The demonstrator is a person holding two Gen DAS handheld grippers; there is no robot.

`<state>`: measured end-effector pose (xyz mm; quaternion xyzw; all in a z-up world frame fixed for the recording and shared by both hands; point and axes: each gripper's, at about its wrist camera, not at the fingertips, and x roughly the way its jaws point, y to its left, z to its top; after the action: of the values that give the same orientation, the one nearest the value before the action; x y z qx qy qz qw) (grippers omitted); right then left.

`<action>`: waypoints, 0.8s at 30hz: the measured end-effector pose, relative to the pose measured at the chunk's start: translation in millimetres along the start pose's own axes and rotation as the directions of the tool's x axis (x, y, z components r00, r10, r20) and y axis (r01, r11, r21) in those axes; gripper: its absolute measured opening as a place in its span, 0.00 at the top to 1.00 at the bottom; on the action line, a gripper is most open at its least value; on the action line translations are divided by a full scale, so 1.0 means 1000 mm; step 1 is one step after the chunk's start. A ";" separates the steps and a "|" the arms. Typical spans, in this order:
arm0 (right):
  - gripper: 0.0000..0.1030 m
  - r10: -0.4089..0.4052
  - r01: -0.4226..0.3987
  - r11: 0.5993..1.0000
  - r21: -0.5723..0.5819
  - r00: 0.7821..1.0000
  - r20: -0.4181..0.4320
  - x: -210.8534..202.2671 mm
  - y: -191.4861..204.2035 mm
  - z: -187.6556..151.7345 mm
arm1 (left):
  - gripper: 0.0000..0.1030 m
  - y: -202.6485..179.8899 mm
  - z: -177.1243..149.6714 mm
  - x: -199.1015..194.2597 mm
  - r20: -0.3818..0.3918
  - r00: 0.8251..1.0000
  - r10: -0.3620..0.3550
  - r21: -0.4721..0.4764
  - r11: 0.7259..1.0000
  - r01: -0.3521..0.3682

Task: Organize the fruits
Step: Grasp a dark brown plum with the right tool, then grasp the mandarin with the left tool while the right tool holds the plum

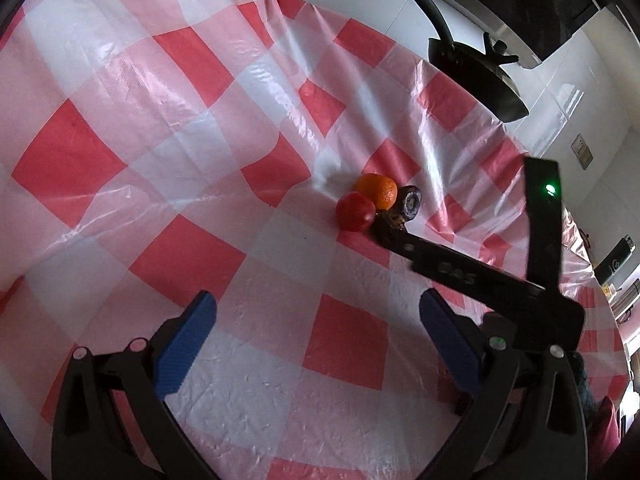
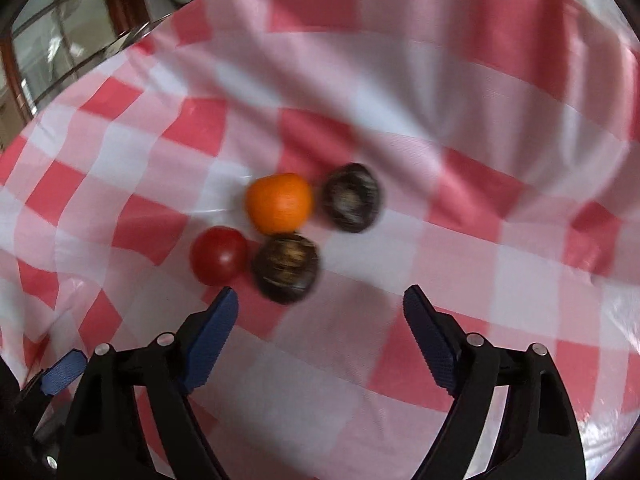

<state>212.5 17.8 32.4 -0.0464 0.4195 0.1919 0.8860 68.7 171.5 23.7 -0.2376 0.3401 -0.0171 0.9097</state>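
Note:
Four fruits sit clustered on the red-and-white checked cloth [image 2: 460, 240]: an orange [image 2: 279, 203], a red round fruit [image 2: 218, 256] and two dark round fruits, one near [image 2: 286, 268] and one farther [image 2: 352, 197]. My right gripper [image 2: 320, 296] hovers just short of the near dark fruit, open, with nothing between its blue pads. In the left wrist view the orange [image 1: 378, 190], the red fruit [image 1: 355, 211] and a dark fruit [image 1: 410, 202] lie well ahead of my left gripper [image 1: 316, 308], which is open and empty. A black right-gripper finger [image 1: 460, 272] reaches to the cluster, partly hiding the other dark fruit.
A black frying pan [image 1: 476, 76] stands on the white counter beyond the cloth's far edge. A dark green bottle [image 1: 618, 256] is at the right edge. The cloth [image 1: 160, 120] is wrinkled. A window with a metal rail [image 2: 60, 40] lies past the table's left side.

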 end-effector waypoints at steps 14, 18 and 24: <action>0.62 -0.049 0.038 0.988 0.151 0.996 0.068 -0.042 -0.018 -0.026 | 0.02 0.002 0.000 -0.001 0.001 1.000 0.006 -0.009 1.000 -0.006; 0.62 -0.141 0.102 0.949 0.299 0.984 0.111 -0.072 -0.053 -0.060 | 0.02 0.001 0.000 0.000 -0.001 1.000 0.007 -0.005 1.000 -0.007; 0.62 -0.107 0.034 0.883 0.468 0.986 0.130 -0.074 -0.107 -0.071 | 0.02 -0.002 0.000 0.002 -0.016 1.000 0.004 0.015 1.000 -0.004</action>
<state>158.9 -120.7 34.6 0.1660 0.3822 0.0567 0.9073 70.4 169.4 24.0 -0.2301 0.3478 -0.0196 0.9087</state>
